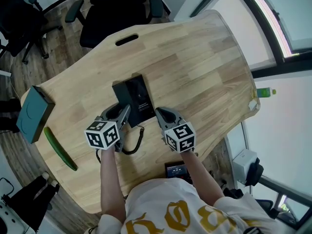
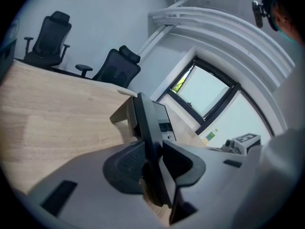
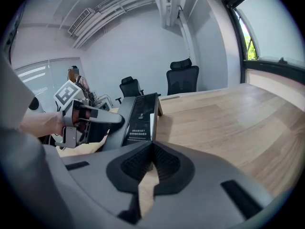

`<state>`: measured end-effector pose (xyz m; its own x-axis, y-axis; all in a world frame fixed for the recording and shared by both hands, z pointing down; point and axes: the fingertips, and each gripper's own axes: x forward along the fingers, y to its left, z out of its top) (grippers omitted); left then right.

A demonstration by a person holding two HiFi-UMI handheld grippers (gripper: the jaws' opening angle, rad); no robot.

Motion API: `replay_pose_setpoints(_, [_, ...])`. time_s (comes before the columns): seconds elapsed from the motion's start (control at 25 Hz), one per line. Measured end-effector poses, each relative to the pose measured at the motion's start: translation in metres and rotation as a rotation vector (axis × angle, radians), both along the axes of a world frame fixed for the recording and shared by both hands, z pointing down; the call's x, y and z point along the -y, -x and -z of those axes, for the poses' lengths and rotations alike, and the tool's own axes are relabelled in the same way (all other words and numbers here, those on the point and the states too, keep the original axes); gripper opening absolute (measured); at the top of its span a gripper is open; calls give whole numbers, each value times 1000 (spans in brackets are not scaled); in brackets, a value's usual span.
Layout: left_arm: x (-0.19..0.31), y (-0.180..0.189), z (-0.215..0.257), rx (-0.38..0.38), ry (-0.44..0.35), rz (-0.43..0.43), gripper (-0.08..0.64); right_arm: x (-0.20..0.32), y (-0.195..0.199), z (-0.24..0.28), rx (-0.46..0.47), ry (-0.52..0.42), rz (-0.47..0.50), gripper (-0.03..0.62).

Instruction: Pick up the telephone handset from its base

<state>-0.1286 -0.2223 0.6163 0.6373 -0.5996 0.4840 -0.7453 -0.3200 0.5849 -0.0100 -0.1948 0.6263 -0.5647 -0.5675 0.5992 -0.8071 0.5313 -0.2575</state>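
Observation:
A black telephone base (image 1: 140, 99) stands mid-table with its handset (image 1: 122, 106) along its left side and a coiled cord (image 1: 137, 141) trailing toward me. My left gripper (image 1: 124, 115) is shut on the handset (image 2: 147, 128), which stands as a dark slab between both pads (image 2: 125, 163); the base (image 2: 164, 120) shows just behind it. The handset still lies against the base. My right gripper (image 1: 160, 113) hovers beside the base's near right corner, shut and holding nothing, its pads touching (image 3: 151, 159). From there I see the telephone (image 3: 140, 118) and the left gripper (image 3: 107, 120).
A teal box (image 1: 34, 112) and a long green object (image 1: 61, 148) lie at the table's left edge. A small dark device (image 1: 176, 169) sits at the near edge. Black office chairs (image 1: 117, 9) stand beyond the far side. A green bottle (image 1: 263, 91) stands off the right edge.

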Motion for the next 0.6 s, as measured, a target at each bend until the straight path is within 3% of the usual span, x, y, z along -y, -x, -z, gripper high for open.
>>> replay_pose_setpoints(0.12, [-3,0,7,-12,-13,4,110,0,-1,3,2,-6,2,6])
replay_pose_setpoints(0.4, [-3,1,9,-127,12,35,92,2,-5,7,15,-12,-11,6])
replay_pose_setpoints(0.6, [-6,1,12,-148,4,38,87,2,-5,12,42,-21,-8,6])
